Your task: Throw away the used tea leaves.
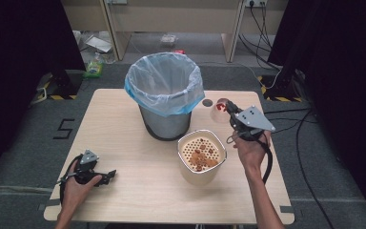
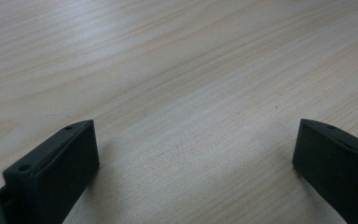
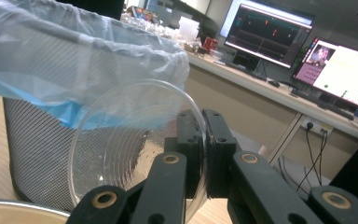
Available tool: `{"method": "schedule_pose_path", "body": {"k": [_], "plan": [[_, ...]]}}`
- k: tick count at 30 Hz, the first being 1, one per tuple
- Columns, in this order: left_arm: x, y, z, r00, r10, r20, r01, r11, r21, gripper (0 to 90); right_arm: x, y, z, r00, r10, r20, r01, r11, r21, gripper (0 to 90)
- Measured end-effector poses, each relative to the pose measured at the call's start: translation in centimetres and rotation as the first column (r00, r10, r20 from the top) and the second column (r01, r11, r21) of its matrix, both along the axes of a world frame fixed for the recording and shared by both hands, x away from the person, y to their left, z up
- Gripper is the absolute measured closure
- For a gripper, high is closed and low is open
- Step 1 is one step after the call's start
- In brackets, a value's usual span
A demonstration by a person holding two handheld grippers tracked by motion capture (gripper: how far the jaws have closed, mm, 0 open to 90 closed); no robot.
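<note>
Near the table's [image 1: 124, 200] front-left corner the left gripper [image 1: 106, 177] rests on the wood, jaws spread wide with nothing between them. At the middle of the back edge stands the bin [image 1: 165, 95], lined with a bag. In front of it, slightly right, sits a strainer [image 1: 201, 155] holding brown scraps. By the right edge the right gripper [image 3: 204, 154] pinches the rim of a clear cup [image 3: 126, 140], tilted beside the bin. Likely the cup goes into the bin: raise it over the bag's rim before letting go.
</note>
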State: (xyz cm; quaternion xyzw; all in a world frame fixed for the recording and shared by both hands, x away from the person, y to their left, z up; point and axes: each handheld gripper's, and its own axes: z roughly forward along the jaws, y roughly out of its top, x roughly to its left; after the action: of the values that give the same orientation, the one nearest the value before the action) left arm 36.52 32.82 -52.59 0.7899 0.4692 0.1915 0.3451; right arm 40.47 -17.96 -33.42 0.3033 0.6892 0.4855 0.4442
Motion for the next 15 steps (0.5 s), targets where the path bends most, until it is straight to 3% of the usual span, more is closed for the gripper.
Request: {"method": "schedule_pose_path", "body": {"k": [4, 5, 9, 15], "plan": [[0.0, 0.0, 0.0, 1.0000, 0.000, 0.000, 0.000, 1.0000, 0.001, 0.0, 0.8, -0.7, 1.2, 0.9999, -0.002, -0.015, 0.003, 0.9997, 0.024, 87.2], [0.0, 0.0, 0.0, 1.0000, 0.000, 0.000, 0.000, 1.0000, 0.000, 0.0, 1.2, -0.8, 1.8, 0.9993, 0.005, -0.038, -0.003, 0.9987, 0.051, 87.1], [0.0, 0.0, 0.0, 1.0000, 0.001, 0.000, -0.001, 1.0000, 0.000, 0.0, 1.8, -0.9, 2.7, 0.9991, 0.004, -0.041, -0.002, 0.9988, 0.049, 87.2], [0.0, 0.0, 0.0, 1.0000, 0.001, 0.000, -0.001, 1.0000, 0.000, 0.0, 3.0, -0.9, 4.2, 0.9981, 0.018, -0.059, -0.013, 0.9958, 0.091, 87.2]]}}
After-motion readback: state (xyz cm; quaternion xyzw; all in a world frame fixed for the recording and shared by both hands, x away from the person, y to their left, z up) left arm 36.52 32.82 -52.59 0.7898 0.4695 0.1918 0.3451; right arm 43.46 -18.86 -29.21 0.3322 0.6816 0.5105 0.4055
